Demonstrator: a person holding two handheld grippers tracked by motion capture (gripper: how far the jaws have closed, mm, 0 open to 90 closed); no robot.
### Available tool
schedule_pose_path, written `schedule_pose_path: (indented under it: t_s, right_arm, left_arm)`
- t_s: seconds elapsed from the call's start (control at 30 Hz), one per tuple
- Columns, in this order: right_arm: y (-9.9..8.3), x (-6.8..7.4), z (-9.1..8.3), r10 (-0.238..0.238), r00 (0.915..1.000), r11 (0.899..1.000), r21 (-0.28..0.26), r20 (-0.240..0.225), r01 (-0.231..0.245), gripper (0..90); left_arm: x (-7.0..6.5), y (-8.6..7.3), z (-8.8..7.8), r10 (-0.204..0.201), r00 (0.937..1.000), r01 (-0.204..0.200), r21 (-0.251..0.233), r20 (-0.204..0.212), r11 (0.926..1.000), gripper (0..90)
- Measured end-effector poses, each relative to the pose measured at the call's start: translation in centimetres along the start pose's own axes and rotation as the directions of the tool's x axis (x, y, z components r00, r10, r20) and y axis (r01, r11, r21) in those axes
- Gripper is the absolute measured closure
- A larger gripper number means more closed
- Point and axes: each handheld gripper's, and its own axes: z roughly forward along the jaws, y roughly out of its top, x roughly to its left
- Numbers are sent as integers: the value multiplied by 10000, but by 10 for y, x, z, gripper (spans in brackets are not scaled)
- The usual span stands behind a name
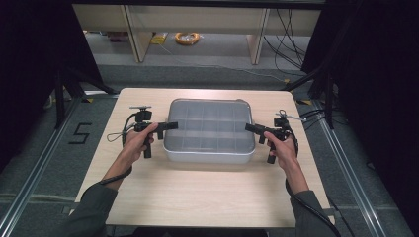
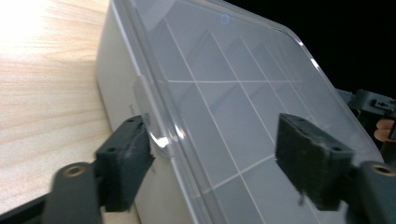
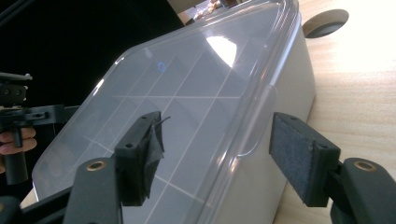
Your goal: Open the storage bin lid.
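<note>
Seen from above: a pale wooden bench (image 1: 197, 197) carrying one white compartment box (image 1: 209, 154) at its middle, closed under a clear lid (image 1: 209, 126) through which a grid of dividers shows. Compartments look bare, though glare on the lid makes that hard to confirm.

Left tool (image 1: 168, 126) held in the left hand (image 1: 136, 143), brought in level against the box's left end. Jaws spread wide in the left gripper view, straddling the lid's edge: one pad beside the white side wall and just at the small clear latch tab (image 2: 156, 135), the other over the lid's top. Contact with the tab looks close, but touching or not cannot be told.

Right tool (image 1: 250, 128) held in the right hand (image 1: 284, 148), mirrored at the box's right end. Jaws likewise spread apart in the right gripper view, one over the lid, the other out beside the right wall, with that side's latch tab (image 3: 259, 121) between them and not gripped. A torn edge of dark padding hanging off the inner pad.

Round cable hole (image 3: 325, 22) in the bench beyond the box's far corner.
</note>
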Motion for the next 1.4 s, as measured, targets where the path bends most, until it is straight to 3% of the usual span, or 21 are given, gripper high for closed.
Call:
schedule_pose_path:
  t_s: [0.07, 0.1, 0.17, 0.27, 0.37, 0.4, 0.43, 0.63, 0.8, 0.83, 0.87, 0.9, 1.03, 1.07, 1.1, 1.13, 1.17, 1.23, 1.4]
  right_arm:
    - [0, -1, 3, -74, 10000, 10000, -48, 40, 74, 366]
    - [-1, 1, 2, 242, 9997, 9997, 84, 31, -242, 367]
    - [0, 2, 3, 316, 9995, 9994, 106, -30, -316, 375]
    - [0, 0, 4, 82, 10000, 10000, -46, -12, -82, 385]
    - [0, 1, 4, 156, 9999, 9999, -58, 3, -156, 397]
    - [0, 2, 4, 407, 9992, 9992, -23, 67, -407, 403]
    - [0, 1, 3, 224, 9997, 9997, -62, 46, -224, 408]
    - [1, 4, 2, 346, 9992, 9993, -147, 201, -343, 467]
    - [3, 5, -2, 238, 9992, 9990, -385, 323, -225, 562]
    - [3, 7, -3, 562, 9974, 9977, -401, 441, -545, 582]
    - [4, 7, -5, 527, 9976, 9976, -478, 443, -506, 612]
    - [5, 6, -6, 585, 9980, 9959, -710, 238, -567, 656]
    - [8, 10, -10, 290, 9994, 9940, -1061, 201, -267, 684]
    - [10, 14, -13, 526, 9985, 9938, -990, 181, -505, 695]
    - [11, 13, -14, 233, 9996, 9928, -1180, 133, -216, 706]
    - [12, 17, -17, 546, 9985, 9917, -1169, 38, -538, 716]
    - [12, 17, -17, 546, 9985, 9917, -1169, 38, -538, 716]
    - [15, 18, -20, 191, 9998, 9907, -1348, -10, -191, 730]
    - [18, 27, -27, 84, 10000, 9883, -1524, -30, -87, 744]
  left_arm:
    - [3, 1, 1, -63, 10000, 62, -103, -66, 9999, 376]
    - [5, 1, 1, -209, 9998, 208, -168, -64, 9996, 395]
    - [7, 2, 1, -323, 9995, 323, -146, 9, 9994, 426]
    - [7, 3, 3, -217, 9996, 214, -176, -168, 9996, 449]
    - [5, 2, 2, -74, 9990, 67, -158, -434, 9999, 485]
    - [4, 1, 2, -83, 9987, 74, -180, -507, 9998, 494]
    - [3, 1, 3, -175, 9984, 161, -258, -538, 9995, 498]
    - [2, -2, -1, -246, 9972, 224, -313, -702, 9993, 534]
    - [-4, -2, -7, -280, 9961, 220, -725, -833, 9971, 579]
    - [-6, -2, -8, -399, 9952, 318, -900, -894, 9954, 584]
    - [-7, -1, -10, -288, 9954, 210, -851, -909, 9961, 586]
    - [-8, -1, -12, -510, 9952, 417, -1101, -830, 9930, 599]
    - [-12, 1, -17, -429, 9959, 321, -1328, -794, 9906, 635]
    - [-16, 2, -20, -445, 9955, 311, -1551, -834, 9874, 641]
    - [-18, 3, -22, -312, 9959, 180, -1524, -848, 9882, 647]
    - [-18, 3, -22, -312, 9959, 180, -1524, -848, 9882, 653]
    - [-21, 4, -24, -379, 9954, 227, -1677, -884, 9856, 653]
    - [-26, 5, -28, -234, 9950, 56, -1796, -967, 9837, 663]
    - [-35, 8, -37, -142, 9949, -69, -2071, -1002, 9783, 677]
